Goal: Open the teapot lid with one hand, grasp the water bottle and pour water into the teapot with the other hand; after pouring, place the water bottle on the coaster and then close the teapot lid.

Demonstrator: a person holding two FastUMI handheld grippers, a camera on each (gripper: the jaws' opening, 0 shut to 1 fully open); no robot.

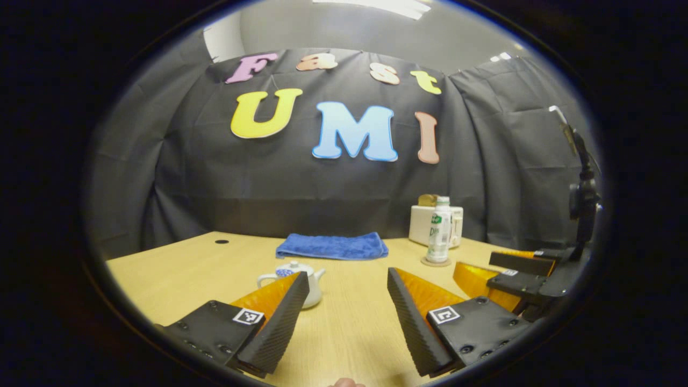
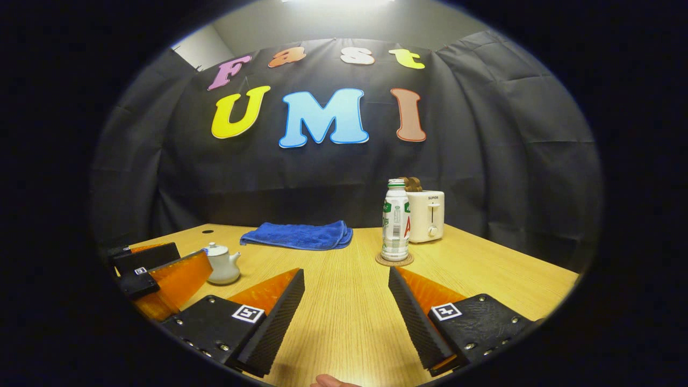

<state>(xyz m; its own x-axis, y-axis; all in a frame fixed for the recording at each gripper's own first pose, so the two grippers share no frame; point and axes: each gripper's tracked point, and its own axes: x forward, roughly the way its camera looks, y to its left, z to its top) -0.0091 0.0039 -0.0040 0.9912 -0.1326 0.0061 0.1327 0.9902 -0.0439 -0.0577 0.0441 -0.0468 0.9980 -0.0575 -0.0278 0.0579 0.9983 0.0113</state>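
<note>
A small white teapot with its lid on stands on the wooden table, partly hidden behind my left gripper's left finger; in the right gripper view the teapot sits at the left. A water bottle with a white and green label stands upright on a round coaster; in the left gripper view the bottle is at the right on its coaster. My left gripper is open over the table, nothing between its fingers. My right gripper is open too, short of the bottle.
A folded blue towel lies at the back of the table. A white toaster stands behind the bottle. The right gripper appears at the right of the left gripper view, the left gripper at the left of the right gripper view.
</note>
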